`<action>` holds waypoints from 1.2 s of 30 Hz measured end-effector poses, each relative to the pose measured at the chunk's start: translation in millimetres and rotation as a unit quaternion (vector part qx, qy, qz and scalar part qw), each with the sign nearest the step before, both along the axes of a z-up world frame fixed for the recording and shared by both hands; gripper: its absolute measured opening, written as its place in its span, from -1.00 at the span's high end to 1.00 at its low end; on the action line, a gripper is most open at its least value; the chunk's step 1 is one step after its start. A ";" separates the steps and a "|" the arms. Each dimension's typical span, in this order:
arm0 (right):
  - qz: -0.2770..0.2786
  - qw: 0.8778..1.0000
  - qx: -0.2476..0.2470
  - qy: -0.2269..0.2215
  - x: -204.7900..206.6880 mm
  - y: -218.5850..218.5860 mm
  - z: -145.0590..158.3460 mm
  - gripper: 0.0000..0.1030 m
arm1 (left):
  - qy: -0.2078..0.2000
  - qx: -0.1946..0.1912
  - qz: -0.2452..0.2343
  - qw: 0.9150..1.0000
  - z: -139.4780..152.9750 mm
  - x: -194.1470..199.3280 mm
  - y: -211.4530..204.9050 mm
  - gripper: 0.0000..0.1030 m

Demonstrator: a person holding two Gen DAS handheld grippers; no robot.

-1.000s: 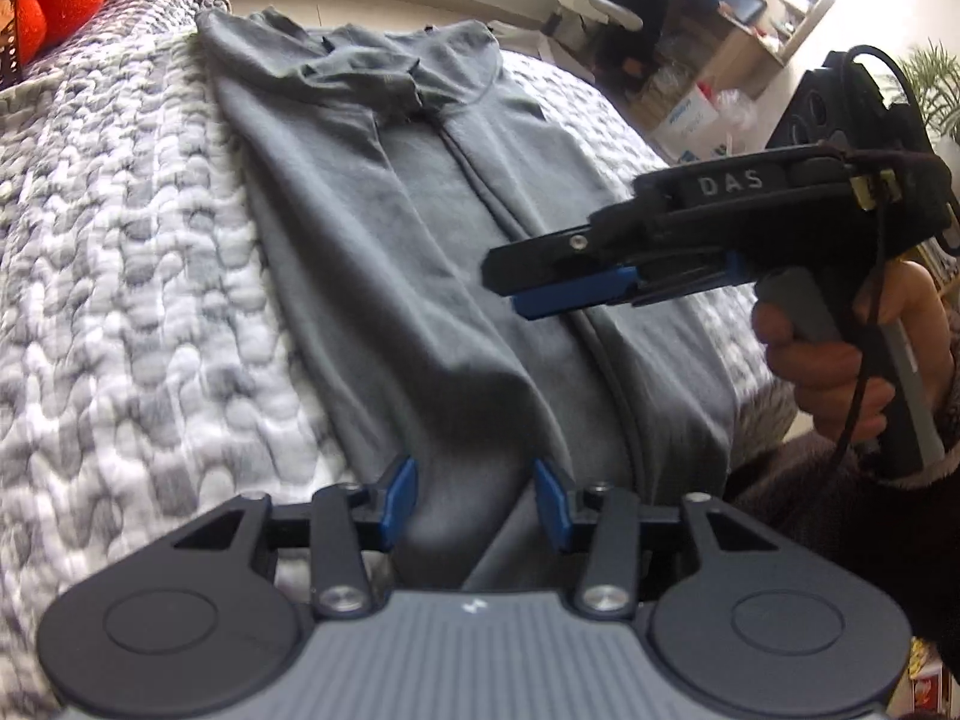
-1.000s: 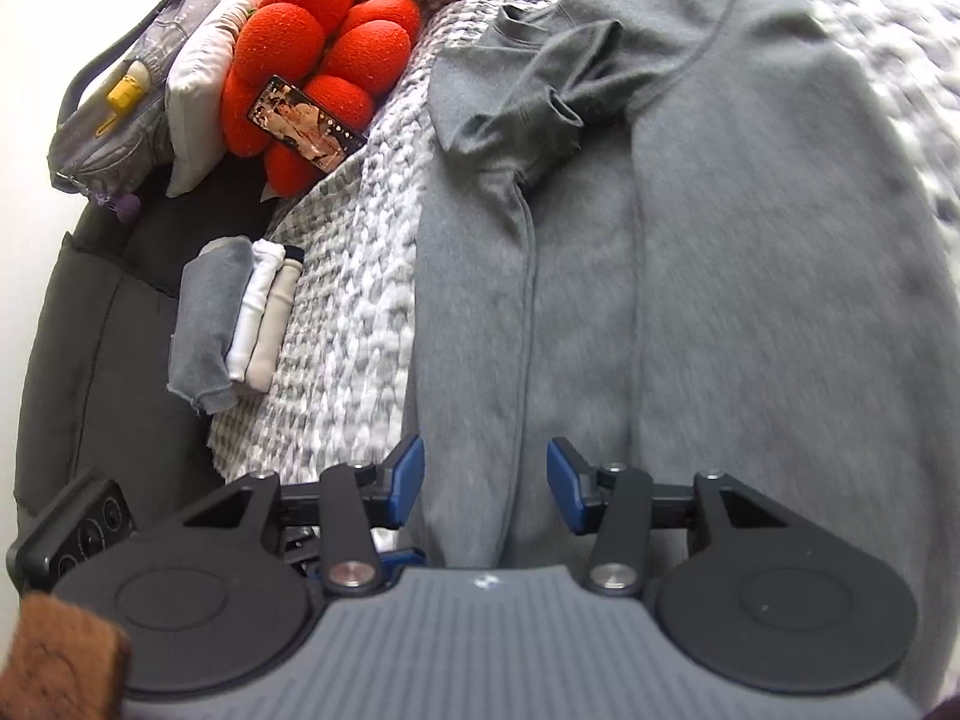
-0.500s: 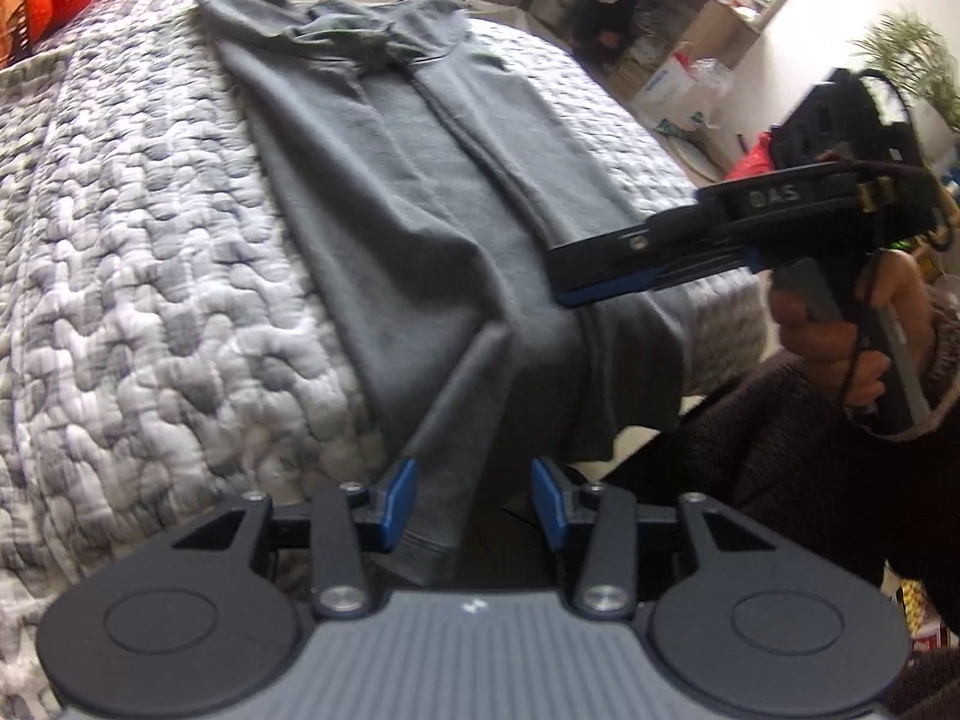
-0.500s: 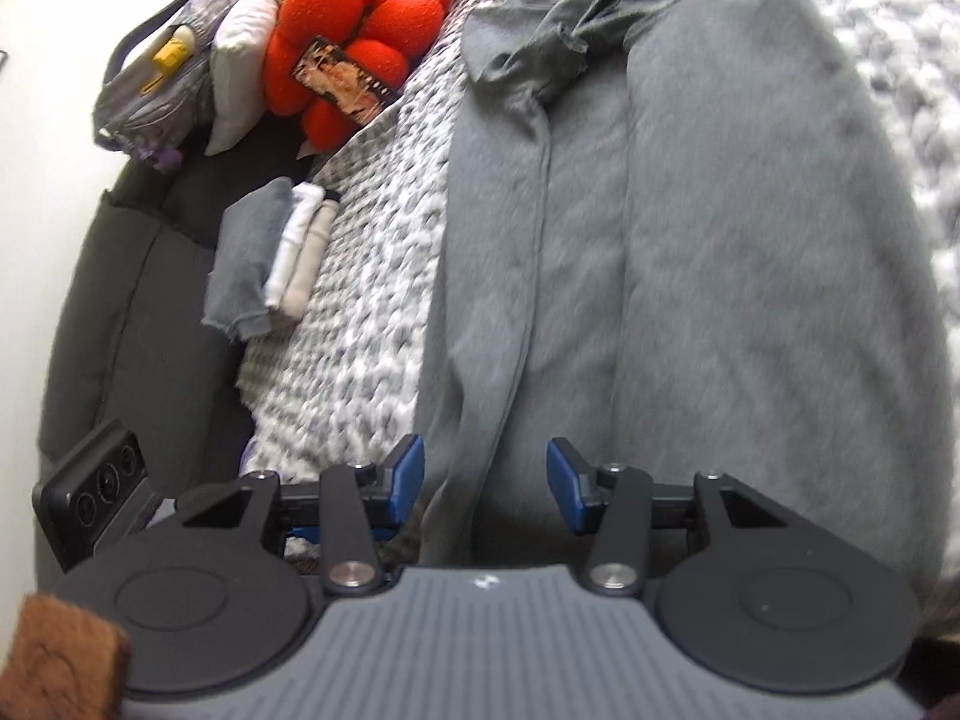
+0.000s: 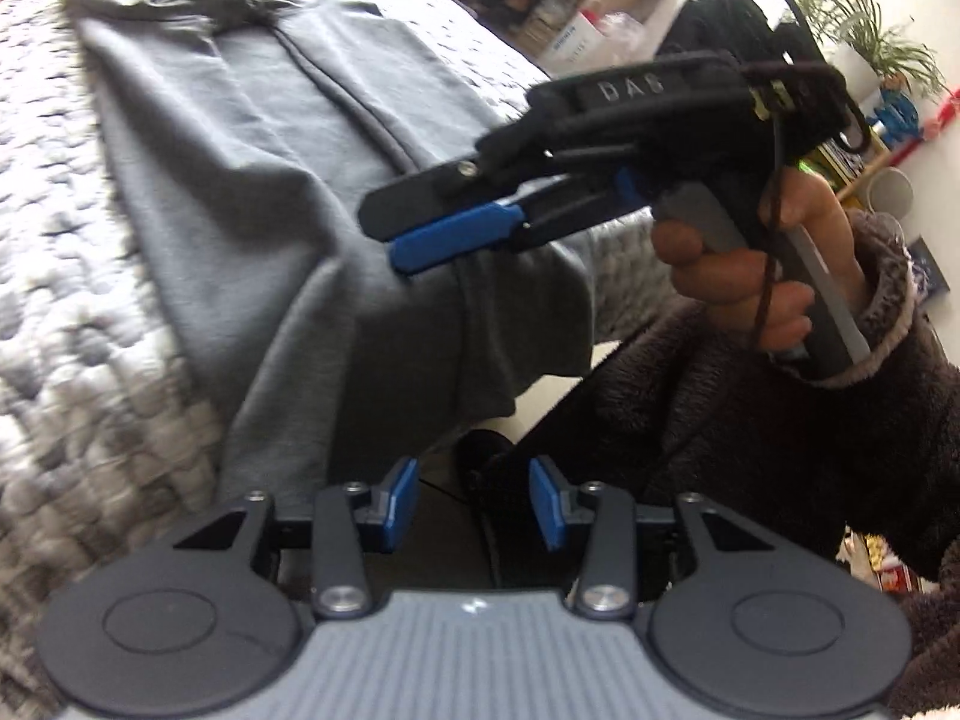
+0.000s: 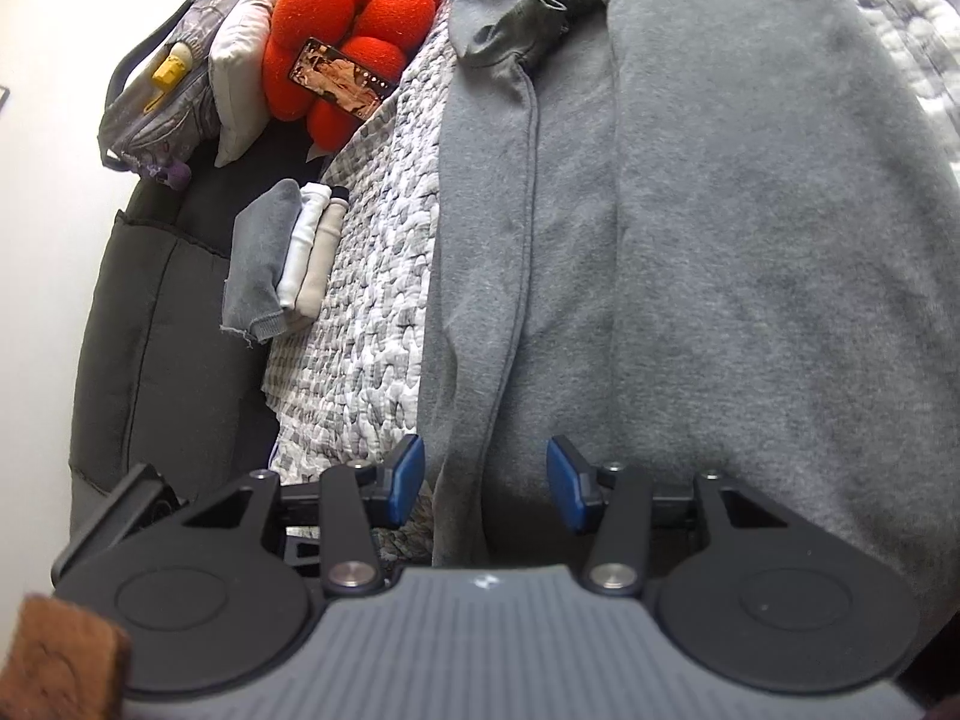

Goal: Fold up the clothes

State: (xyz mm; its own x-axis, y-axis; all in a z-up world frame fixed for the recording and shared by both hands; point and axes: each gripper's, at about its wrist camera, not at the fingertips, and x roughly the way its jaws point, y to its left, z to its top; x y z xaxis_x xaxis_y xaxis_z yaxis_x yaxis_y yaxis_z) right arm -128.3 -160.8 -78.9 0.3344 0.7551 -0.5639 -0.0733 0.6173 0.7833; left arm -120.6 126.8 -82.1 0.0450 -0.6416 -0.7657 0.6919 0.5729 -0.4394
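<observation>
A grey garment [image 6: 690, 228] is being shown spread lengthwise over a quilted bed [image 6: 372, 276], filling the centre and right of the right wrist frame. Its hem is being draped over the bed's edge at the centre of the left wrist frame. The left tool [image 5: 471, 504] is being held released, nothing between its pads. The right tool [image 6: 486, 483] is being held released over the hem.

Quilted grey-white bed cover [image 6: 372, 324]; grey garment [image 6: 720, 240] spread lengthwise on it, hem overhanging near edge.
</observation>
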 end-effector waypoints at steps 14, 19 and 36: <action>-0.010 1.000 0.025 0.016 -0.8 -6.2 -5.2 0.04 | -0.038 -0.070 0.108 0.991 39.3 14.0 65.5 0.19; -0.011 0.999 0.031 0.016 1.3 -3.9 -5.3 0.04 | -0.031 -0.035 0.106 0.993 36.7 22.4 69.4 0.19; -0.005 0.999 0.040 0.026 0.6 -2.2 -9.0 0.06 | 0.001 0.024 0.034 0.999 6.9 34.8 39.4 0.19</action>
